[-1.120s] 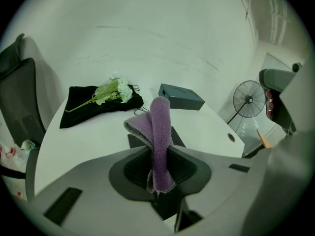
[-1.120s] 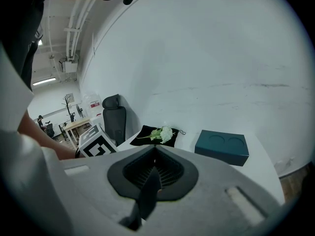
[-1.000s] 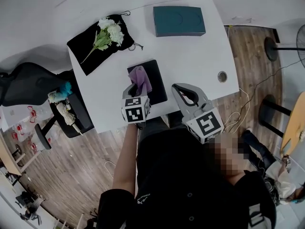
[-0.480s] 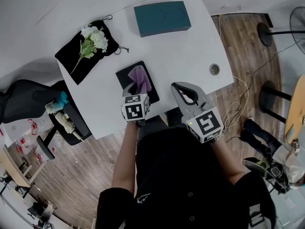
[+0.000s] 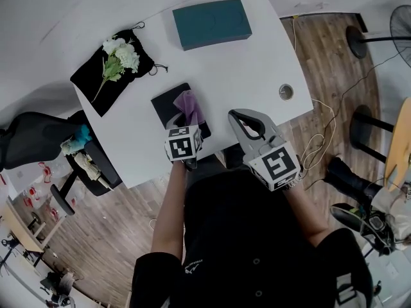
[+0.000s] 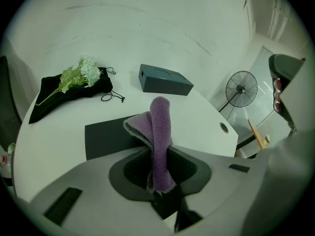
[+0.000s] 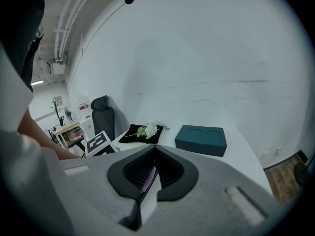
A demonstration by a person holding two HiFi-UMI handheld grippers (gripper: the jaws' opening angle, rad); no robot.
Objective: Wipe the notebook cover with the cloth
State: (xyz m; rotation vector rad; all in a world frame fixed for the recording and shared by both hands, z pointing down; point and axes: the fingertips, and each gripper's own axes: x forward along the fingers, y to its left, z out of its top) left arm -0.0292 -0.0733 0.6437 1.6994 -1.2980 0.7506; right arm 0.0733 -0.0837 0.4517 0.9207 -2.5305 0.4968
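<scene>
You're clamping left gripper [image 6: 160, 157] on purple cloth [image 6: 158, 127], free fold flopping over black notebook [image 6: 106, 137] near table's [image 5: 250, 69] front edge. Cloth looking soft, light, limp: bunched grip suiting. Notebook likely sliding under strokes. Right gripper [image 7: 153, 167] hovering alongside, jaws together, empty.
</scene>
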